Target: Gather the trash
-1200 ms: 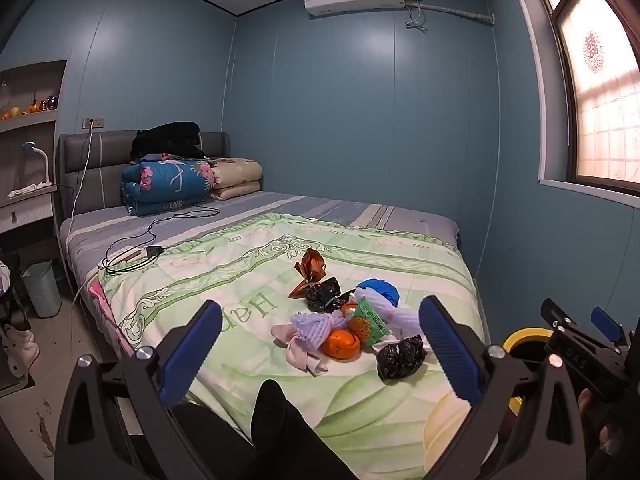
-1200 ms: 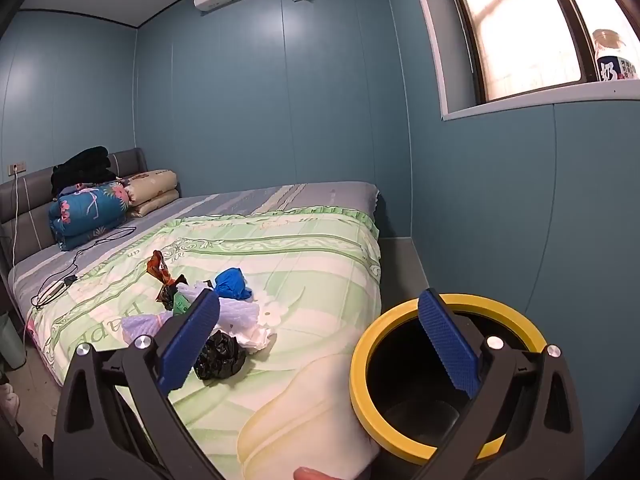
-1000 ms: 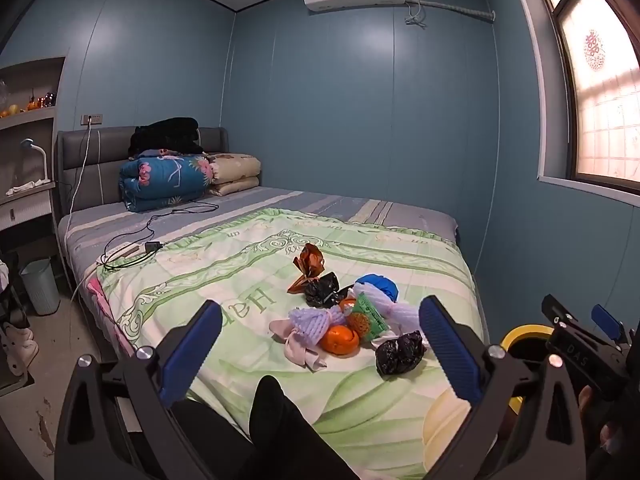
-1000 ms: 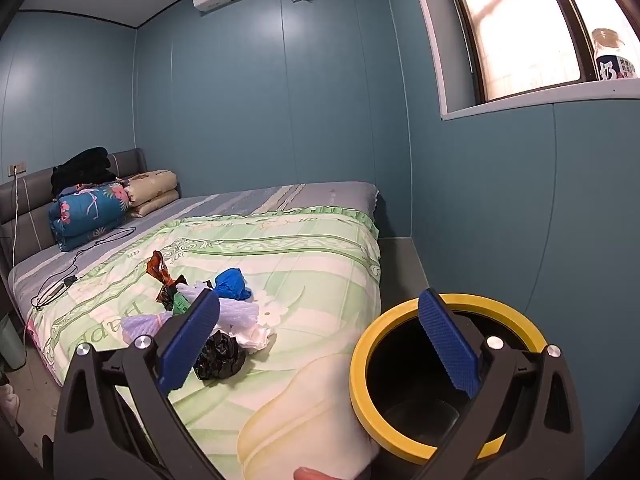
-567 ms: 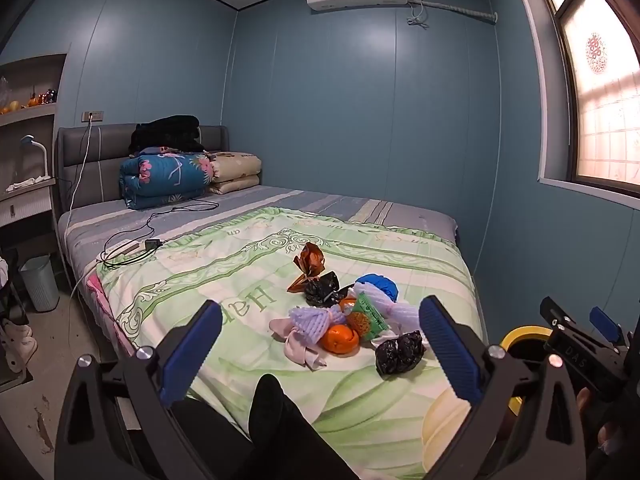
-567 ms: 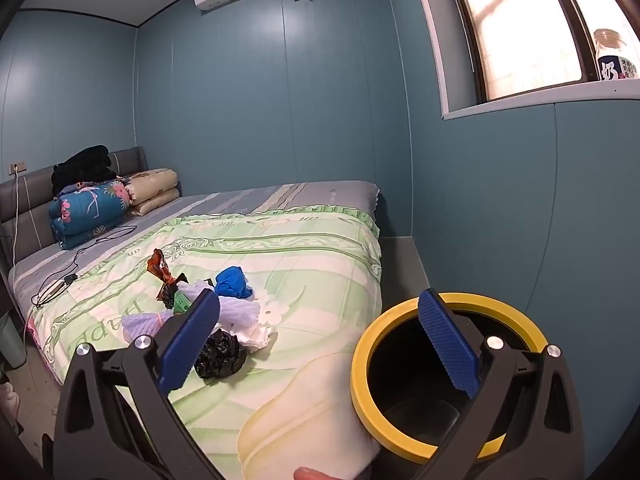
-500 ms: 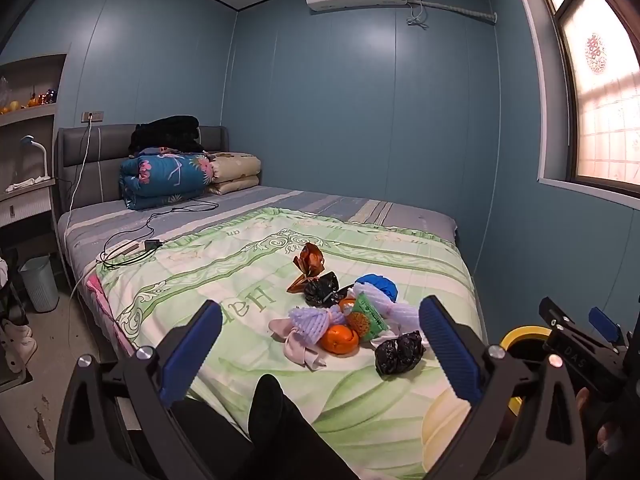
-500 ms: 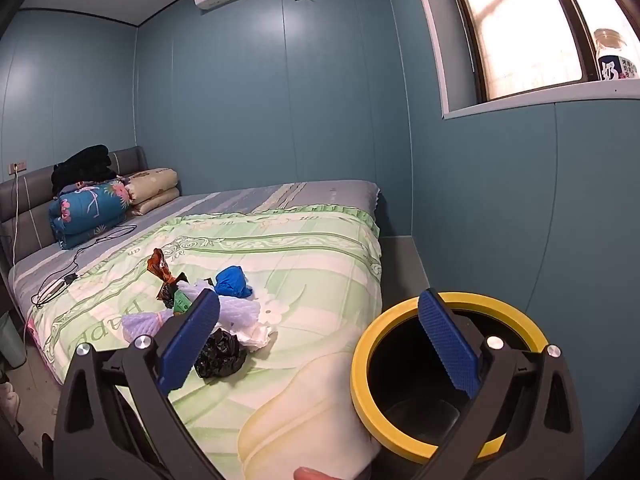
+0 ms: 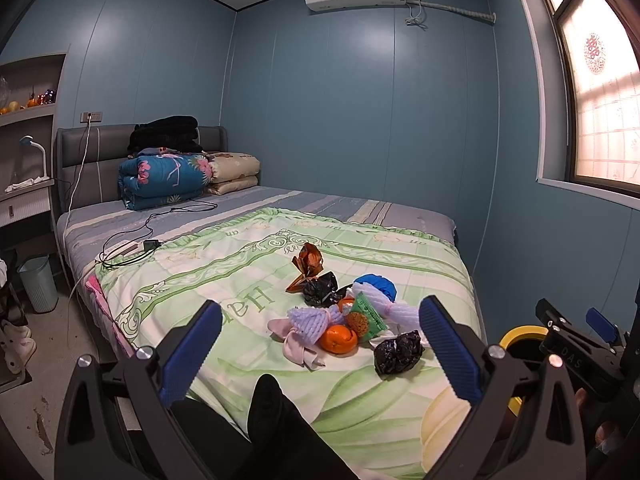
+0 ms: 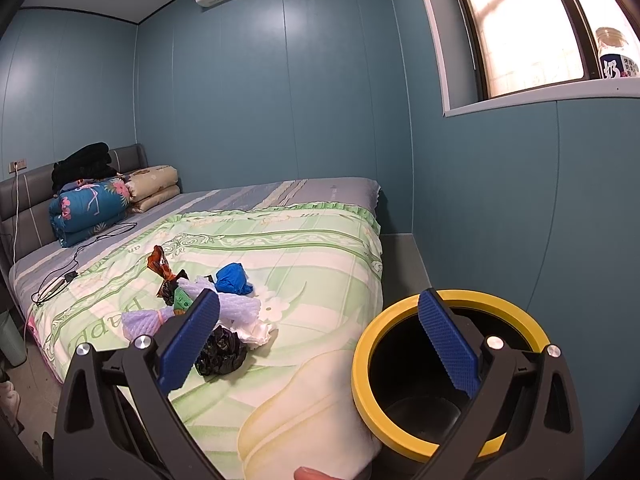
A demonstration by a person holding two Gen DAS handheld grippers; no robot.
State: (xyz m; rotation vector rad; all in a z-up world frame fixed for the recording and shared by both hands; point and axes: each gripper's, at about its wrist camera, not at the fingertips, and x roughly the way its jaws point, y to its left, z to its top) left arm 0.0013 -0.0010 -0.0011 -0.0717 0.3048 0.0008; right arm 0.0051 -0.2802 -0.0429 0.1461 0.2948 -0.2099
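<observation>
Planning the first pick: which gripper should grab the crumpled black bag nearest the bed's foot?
Right, probably. The right gripper is open, with the black bag just beside its left finger and the yellow-rimmed bin under its right finger. The left gripper, also open, faces the pile from farther back.

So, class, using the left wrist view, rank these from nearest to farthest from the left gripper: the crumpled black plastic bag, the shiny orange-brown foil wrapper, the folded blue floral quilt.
1. Crumpled black plastic bag, by the left gripper's right finger.
2. Shiny orange-brown foil wrapper, mid-bed.
3. Folded blue floral quilt, at the headboard.
</observation>
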